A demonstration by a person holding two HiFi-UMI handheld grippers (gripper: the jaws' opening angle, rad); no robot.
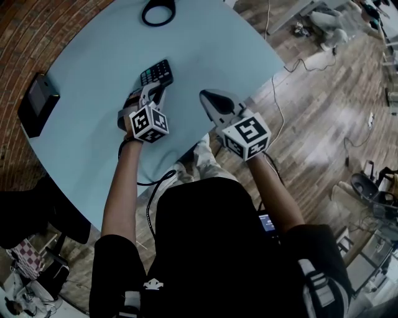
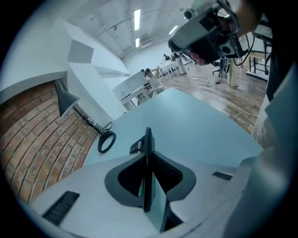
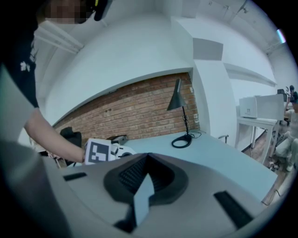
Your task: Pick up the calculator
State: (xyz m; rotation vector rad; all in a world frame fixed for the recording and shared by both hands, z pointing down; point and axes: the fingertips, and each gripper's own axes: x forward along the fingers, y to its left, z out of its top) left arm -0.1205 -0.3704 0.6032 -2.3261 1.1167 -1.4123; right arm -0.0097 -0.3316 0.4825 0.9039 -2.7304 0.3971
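The black calculator (image 1: 158,73) is tilted up off the light blue table (image 1: 87,74), its near end between the jaws of my left gripper (image 1: 151,90). In the left gripper view the calculator (image 2: 148,139) stands edge-on, and the left gripper (image 2: 148,160) is shut on it, with a pad pressed against each face. My right gripper (image 1: 208,97) hovers over the table's near edge, to the right of the calculator and apart from it. Its jaws are shut with nothing between them. In the right gripper view the right gripper (image 3: 148,160) points along the table, and the left gripper's marker cube (image 3: 98,151) shows at the left.
A black lamp base ring (image 1: 158,11) with its cable lies at the table's far edge; the lamp (image 3: 176,98) stands by the brick wall. A black box-shaped device (image 1: 38,102) sits at the table's left rim. Cables run over the wooden floor (image 1: 323,124) to the right.
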